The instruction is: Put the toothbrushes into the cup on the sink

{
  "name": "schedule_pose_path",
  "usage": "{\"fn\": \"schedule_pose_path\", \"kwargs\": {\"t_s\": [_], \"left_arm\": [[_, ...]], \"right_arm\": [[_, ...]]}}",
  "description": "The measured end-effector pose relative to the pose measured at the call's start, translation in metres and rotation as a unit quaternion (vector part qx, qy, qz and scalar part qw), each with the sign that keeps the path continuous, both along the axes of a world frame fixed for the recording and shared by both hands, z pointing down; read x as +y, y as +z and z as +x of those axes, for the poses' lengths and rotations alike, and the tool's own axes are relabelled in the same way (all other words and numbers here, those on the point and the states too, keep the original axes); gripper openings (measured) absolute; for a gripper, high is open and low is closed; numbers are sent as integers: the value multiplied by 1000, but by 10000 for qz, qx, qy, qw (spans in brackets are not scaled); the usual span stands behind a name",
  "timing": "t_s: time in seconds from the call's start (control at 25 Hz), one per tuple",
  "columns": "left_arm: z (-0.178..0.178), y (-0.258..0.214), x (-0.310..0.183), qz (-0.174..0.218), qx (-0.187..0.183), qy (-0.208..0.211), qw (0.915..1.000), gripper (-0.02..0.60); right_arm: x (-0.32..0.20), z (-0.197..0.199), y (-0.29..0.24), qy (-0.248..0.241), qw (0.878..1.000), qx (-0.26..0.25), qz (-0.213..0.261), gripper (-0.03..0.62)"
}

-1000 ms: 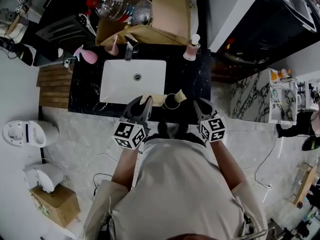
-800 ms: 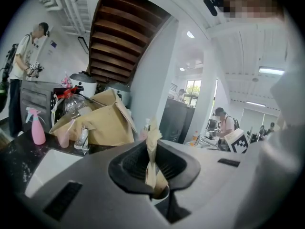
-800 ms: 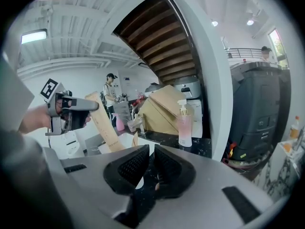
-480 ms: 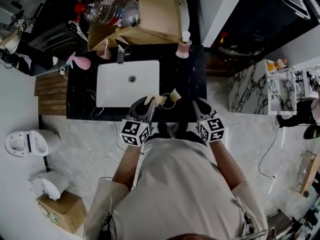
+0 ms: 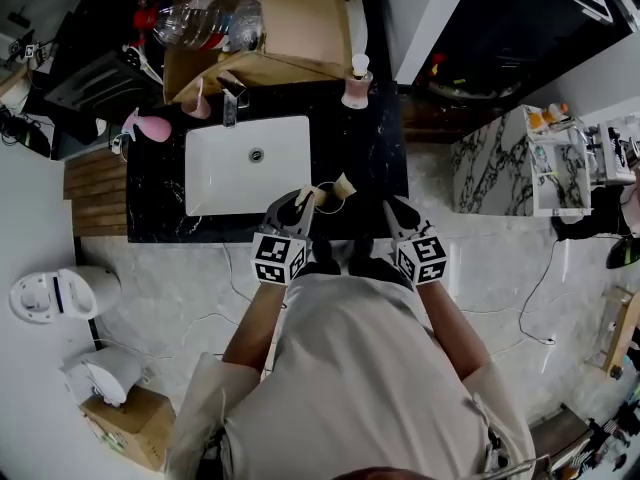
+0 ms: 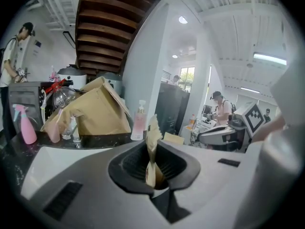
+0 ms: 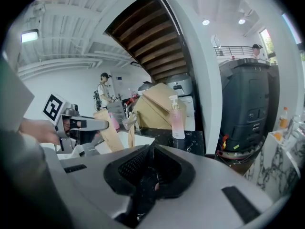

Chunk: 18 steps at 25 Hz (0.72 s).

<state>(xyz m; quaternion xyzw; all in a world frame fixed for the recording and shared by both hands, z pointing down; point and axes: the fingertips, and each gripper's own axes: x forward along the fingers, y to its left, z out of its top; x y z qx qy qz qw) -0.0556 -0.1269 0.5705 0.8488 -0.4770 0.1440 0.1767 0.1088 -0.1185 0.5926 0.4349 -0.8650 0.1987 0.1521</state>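
My left gripper (image 5: pixel 297 208) is shut on a beige paper-wrapped toothbrush (image 5: pixel 312 198) over the front edge of the black counter (image 5: pixel 375 158); in the left gripper view this toothbrush (image 6: pixel 153 149) stands upright between the pads. Just right of it is a dark cup (image 5: pixel 334 202), and a second beige pack (image 5: pixel 346 184) seems to stand in it. My right gripper (image 5: pixel 400 211) hovers at the counter's front right with its jaws together. In the right gripper view a dark sliver sits in the gap; I cannot tell what it is.
The white basin (image 5: pixel 248 163) lies left of the cup, with the faucet (image 5: pixel 230 108) behind it. A pink spray bottle (image 5: pixel 148 126), a pink soap dispenser (image 5: pixel 356 86) and an open cardboard box (image 5: pixel 270 38) line the back. People stand in the background.
My left gripper has carried the wrapped toothbrush rightwards, closer to the cup. The right gripper has stayed at the counter's front right.
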Motion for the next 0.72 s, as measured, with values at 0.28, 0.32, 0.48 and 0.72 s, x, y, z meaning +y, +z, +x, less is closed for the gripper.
{"fn": "schedule_pose_path", "kwargs": {"t_s": [0.28, 0.32, 0.48, 0.72], "left_arm": [[3, 20, -3, -63, -128, 16, 9999, 39], [4, 23, -4, -66, -144, 17, 9999, 39], [6, 33, -6, -77, -204, 16, 9998, 40], [8, 48, -6, -155, -207, 72, 9996, 41]], "right_arm": [[4, 2, 2, 45, 10000, 25, -19, 51], [5, 2, 2, 50, 10000, 31, -20, 51], [6, 2, 3, 59, 10000, 72, -29, 51], [8, -1, 1, 89, 9999, 110, -39, 51]]}}
